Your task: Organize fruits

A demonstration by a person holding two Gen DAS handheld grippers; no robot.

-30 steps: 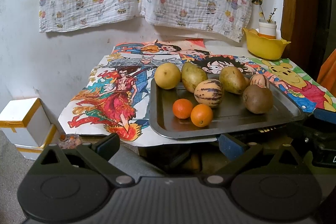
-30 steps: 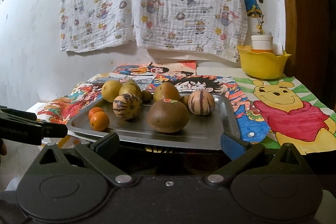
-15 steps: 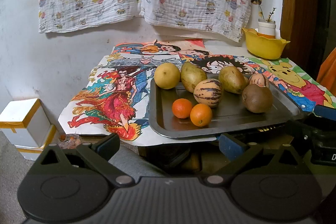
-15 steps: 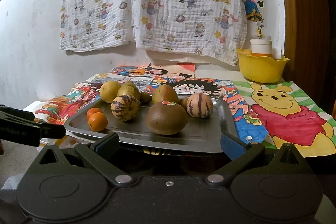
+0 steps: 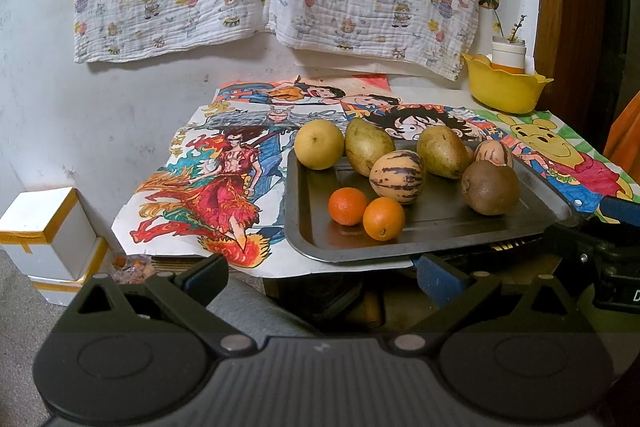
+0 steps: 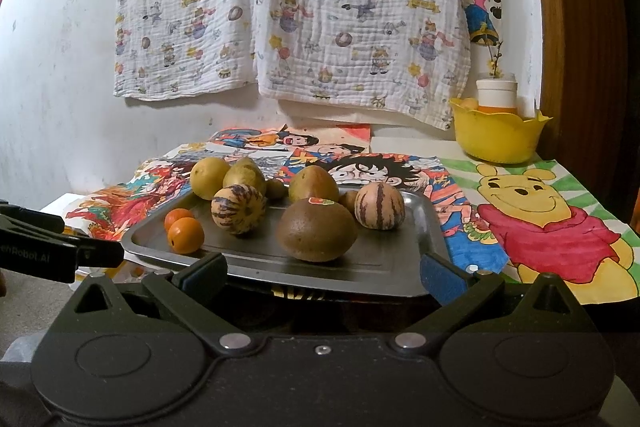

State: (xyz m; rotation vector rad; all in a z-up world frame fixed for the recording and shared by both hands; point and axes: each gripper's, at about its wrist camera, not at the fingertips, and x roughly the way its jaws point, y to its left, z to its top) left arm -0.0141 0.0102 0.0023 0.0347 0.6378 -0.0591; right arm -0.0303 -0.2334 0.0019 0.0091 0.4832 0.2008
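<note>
Both tools hang just short of the near edge of the surface, each with its fingers spread wide and nothing between them. The left tool (image 5: 320,277) sits low and to the left, its blue-padded fingertips (image 5: 438,277) below the front rim of the metal tray (image 5: 440,227). The right tool (image 6: 322,271) faces the tray head-on, its tips just below the near rim.

All the fruit lies on that tray. Nearest the right tool is a large brown fruit (image 6: 317,230) with a sticker on top, close to the front edge. Left of it stands a striped melon (image 6: 239,209), and at the tray's left front two small oranges (image 6: 185,235) touch each other. A second striped melon (image 6: 380,207) sits behind and right of the brown fruit. Along the back run a round yellow pear (image 6: 208,177) and two greenish pears (image 6: 313,183), with a couple of small fruits half hidden among them.

The tray's front right part is bare metal. It rests on cartoon drawings (image 5: 216,187) that cover the surface and droop over the left edge. To the right a bear drawing (image 6: 548,223) lies flat and uncluttered. A yellow bowl (image 6: 498,135) holding a white jar stands at the far right corner, well apart from the tray. A printed cloth (image 6: 288,7) hangs on the wall behind.
</note>
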